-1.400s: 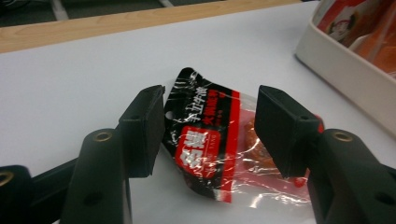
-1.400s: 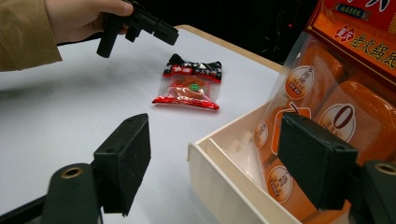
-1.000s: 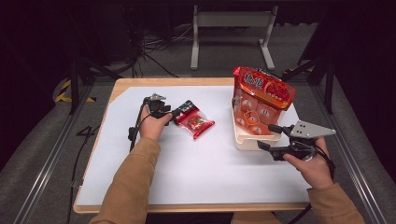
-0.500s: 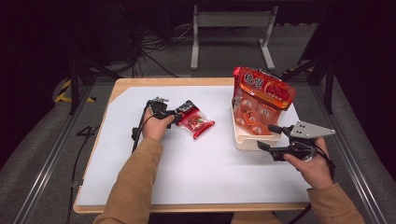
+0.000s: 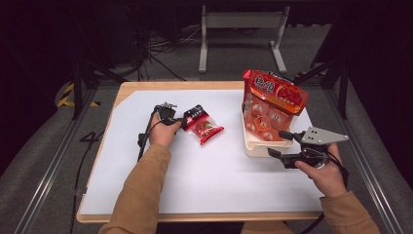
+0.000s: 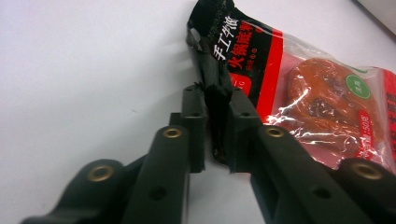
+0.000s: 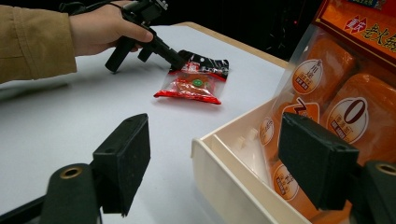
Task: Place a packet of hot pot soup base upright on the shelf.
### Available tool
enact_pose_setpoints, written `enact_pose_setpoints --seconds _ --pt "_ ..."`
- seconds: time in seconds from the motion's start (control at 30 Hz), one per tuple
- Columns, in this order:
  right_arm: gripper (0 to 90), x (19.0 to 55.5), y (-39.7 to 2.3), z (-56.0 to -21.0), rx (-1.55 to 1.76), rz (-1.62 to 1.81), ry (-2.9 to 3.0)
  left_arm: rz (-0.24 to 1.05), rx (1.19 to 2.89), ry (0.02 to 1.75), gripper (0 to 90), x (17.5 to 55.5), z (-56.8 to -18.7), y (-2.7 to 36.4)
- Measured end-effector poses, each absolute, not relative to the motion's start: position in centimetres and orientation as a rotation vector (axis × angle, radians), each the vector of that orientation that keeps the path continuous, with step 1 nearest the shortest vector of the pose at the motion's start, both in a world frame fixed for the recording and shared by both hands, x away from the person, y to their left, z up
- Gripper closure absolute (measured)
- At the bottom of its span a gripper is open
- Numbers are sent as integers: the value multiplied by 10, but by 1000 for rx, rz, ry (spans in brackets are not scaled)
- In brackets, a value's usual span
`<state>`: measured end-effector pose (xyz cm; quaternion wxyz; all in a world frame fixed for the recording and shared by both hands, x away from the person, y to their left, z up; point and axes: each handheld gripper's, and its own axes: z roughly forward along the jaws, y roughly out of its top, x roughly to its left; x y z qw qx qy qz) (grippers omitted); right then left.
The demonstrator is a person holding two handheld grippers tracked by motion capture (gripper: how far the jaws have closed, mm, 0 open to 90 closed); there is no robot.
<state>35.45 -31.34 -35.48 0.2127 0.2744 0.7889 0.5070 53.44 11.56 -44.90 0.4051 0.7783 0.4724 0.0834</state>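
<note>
Small red-and-black plastic snack packet (image 5: pixel 203 125) flat on white table sheet (image 5: pixel 195 180), well to the left of cream plastic bin (image 5: pixel 258 146). Black printed end toward left gripper (image 5: pixel 181 122); red clear-windowed end away from it, on the bin side. Long axis running from black end, at far-left, to red end, nearer the bin.

Left gripper jaws just closed; now clamped on the packet's black sealed corner. In left gripper view, crumpled black film (image 6: pixel 215 100) pinched between both jaw tips, remainder of packet (image 6: pixel 322 102) lying beyond and to the right of them. Packet body on the sheet, not lifted. In right gripper view, same grip confirmed from across the table: left gripper (image 7: pixel 180 59) low and angled down onto the packet's (image 7: pixel 194 84) dark end.

Right gripper (image 5: pixel 275 144) held at the bin's near corner, jaws wide apart, nothing between the pads. Bin wall (image 7: pixel 224 177) standing just ahead of the open jaws in right gripper view. Large orange-red bag of wrapped snacks (image 5: pixel 272 97) upright in the bin, occupying its far part.

Judgement: bin probable destination, lying to the right of the packet. Left hand nearer and already gripping; carry to run rightward along the packet's own long axis. Corner hold only, so packet likely to hang and swing once raised; slip from the thin seal edge possible.
</note>
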Motion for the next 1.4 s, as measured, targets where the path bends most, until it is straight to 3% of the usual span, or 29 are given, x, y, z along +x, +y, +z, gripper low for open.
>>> enact_pose_setpoints --seconds 0.13,1.03,1.4 --pt "265 355 -313 -356 763 1407 2195 224 1968 1160 900 533 -445 115" --pt "314 354 -315 -355 774 1409 2196 262 1858 897 900 497 -385 115" --pt "399 354 -321 -353 762 1389 2234 301 1888 789 900 476 -363 111"
